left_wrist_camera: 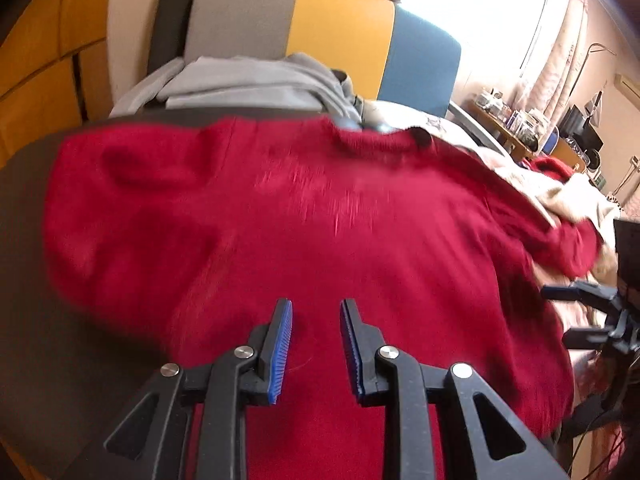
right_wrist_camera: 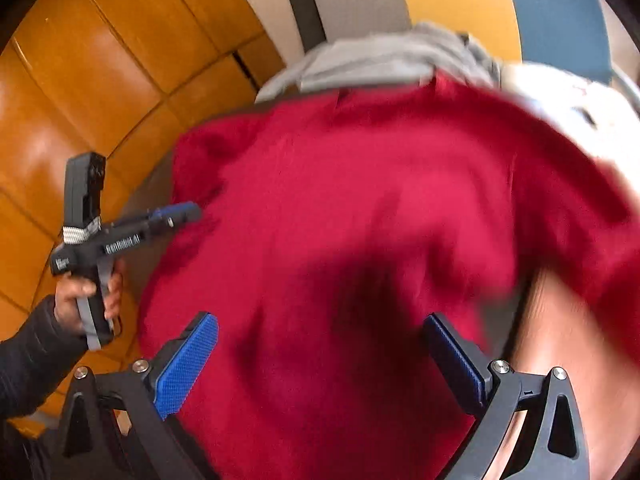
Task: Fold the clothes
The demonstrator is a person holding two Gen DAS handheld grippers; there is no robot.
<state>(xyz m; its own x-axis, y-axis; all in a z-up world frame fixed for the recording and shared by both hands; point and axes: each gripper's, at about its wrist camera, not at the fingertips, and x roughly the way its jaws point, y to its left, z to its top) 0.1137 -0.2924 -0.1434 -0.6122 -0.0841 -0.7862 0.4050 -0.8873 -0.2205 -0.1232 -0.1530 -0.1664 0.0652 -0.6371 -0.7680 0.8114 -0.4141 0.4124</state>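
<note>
Both grippers hang empty above the red sweater point(left_wrist_camera: 304, 216) spread just below them, right gripper point(right_wrist_camera: 320, 360) gaping wide, left gripper point(left_wrist_camera: 316, 340) narrowly parted, so each should probably pinch one hem corner squarely before lifting.

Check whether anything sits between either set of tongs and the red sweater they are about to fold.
Nothing visible does. The left tongs and the right tongs both stand open directly over the red sweater, with only air between. The grey garment lies behind the sweater, at its far edge, out of the way.
</note>
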